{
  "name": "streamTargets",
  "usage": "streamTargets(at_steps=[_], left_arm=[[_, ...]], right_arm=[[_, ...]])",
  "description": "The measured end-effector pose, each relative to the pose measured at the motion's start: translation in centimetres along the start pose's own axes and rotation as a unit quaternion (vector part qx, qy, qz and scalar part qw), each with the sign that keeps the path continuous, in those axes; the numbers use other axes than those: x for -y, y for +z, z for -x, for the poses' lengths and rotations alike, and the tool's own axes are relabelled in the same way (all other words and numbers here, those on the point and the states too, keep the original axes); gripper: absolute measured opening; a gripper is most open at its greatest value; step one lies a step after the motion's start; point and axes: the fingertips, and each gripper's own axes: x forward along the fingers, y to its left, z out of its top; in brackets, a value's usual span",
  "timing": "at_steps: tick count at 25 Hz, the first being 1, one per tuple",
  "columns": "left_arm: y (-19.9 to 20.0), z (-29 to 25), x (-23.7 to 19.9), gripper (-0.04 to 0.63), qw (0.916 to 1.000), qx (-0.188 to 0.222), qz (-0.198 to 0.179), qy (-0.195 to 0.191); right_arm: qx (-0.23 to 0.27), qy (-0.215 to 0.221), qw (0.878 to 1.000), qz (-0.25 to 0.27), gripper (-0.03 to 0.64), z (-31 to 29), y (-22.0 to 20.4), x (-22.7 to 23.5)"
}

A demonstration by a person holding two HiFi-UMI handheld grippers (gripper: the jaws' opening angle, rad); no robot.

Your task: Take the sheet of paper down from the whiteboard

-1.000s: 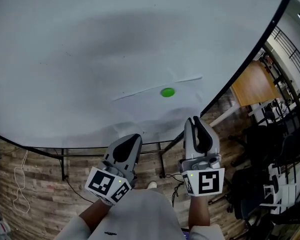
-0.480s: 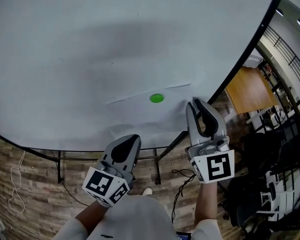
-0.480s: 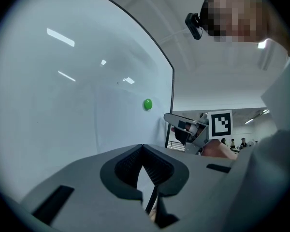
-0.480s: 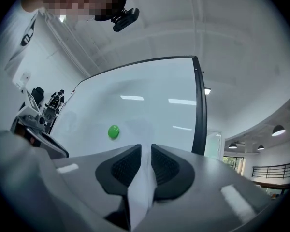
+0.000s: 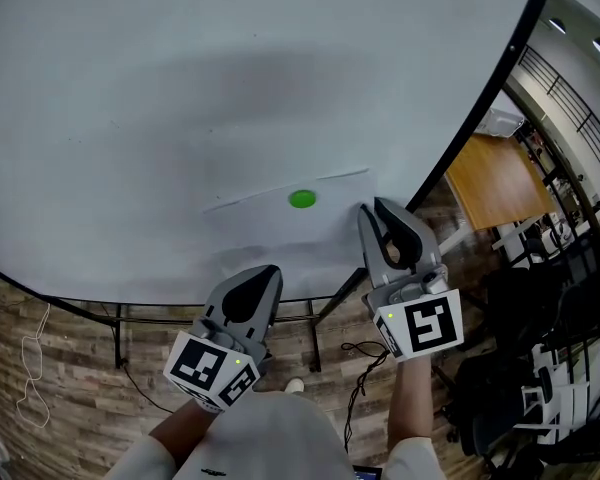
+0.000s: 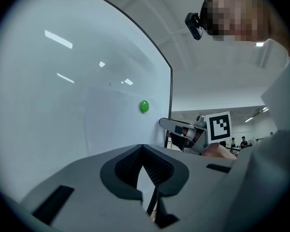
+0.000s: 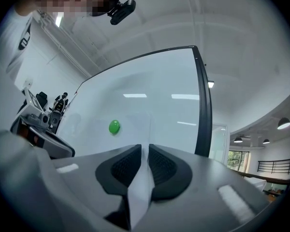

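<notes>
Left claw (image 5: 256,279) and right claw (image 5: 373,214) each pinched shut on the bottom edge of the sheet of paper (image 5: 280,236), pinned to the whiteboard (image 5: 180,88) by the green magnet (image 5: 302,199), likely for an even pull-off.

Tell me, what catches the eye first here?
A bright green magnet pins a sheet of paper low on the big whiteboard. Just below the magnet, the left gripper and the right gripper each pinch the sheet near its bottom, jaws closed on it.
</notes>
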Motion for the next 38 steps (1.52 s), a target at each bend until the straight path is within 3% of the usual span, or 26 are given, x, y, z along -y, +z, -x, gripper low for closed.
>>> streamTargets(at_steps=[6,14,16,22,25,28,32,36,38], left_arm=[[1.0,-0.8,0.5,0.006,0.9999,0.009,-0.013,-0.003],[5.2,-2.1,0.8,0.009,0.9974,0.042,-0.057,0.015],[6.0,-2.4,1.2,0.045,0.9971,0.050,-0.056,0.013],[7.2,-4.2,2.0,0.124,0.9985,0.052,-0.019,-0.004],[6.9,-4.8,2.3,0.127,0.9957,0.038,0.070,-0.047],[6.4,-5.3,2.0,0.127,0.9811,0.021,0.172,-0.087],[6.6,-5.4,1.3,0.127,0.9597,0.024,0.256,-0.114],[6.7,-5.9,1.1,0.155,0.9176,0.028,0.361,-0.163],[6.9,-6.0,1.0,0.161,0.9023,0.031,0.391,-0.178]], right_arm=[[-0.008,-0.017,1.000,0.001,0.012,-0.1,-0.3,0.1],[-0.012,-0.032,0.999,0.005,0.012,-0.5,-0.4,0.3],[-0.012,-0.033,0.999,0.006,0.012,-0.5,-0.3,0.2],[-0.010,-0.030,0.999,-0.001,0.012,-0.6,-0.4,0.3],[-0.008,-0.026,1.000,-0.003,0.012,-0.8,-0.4,0.2],[-0.007,-0.023,1.000,-0.003,0.012,-0.9,-0.4,0.3],[-0.007,-0.023,1.000,-0.004,0.012,-0.9,-0.4,0.2],[-0.009,-0.028,1.000,-0.004,0.012,-0.8,-0.5,0.2],[-0.012,-0.031,0.999,-0.003,0.012,-0.7,-0.5,0.2]])
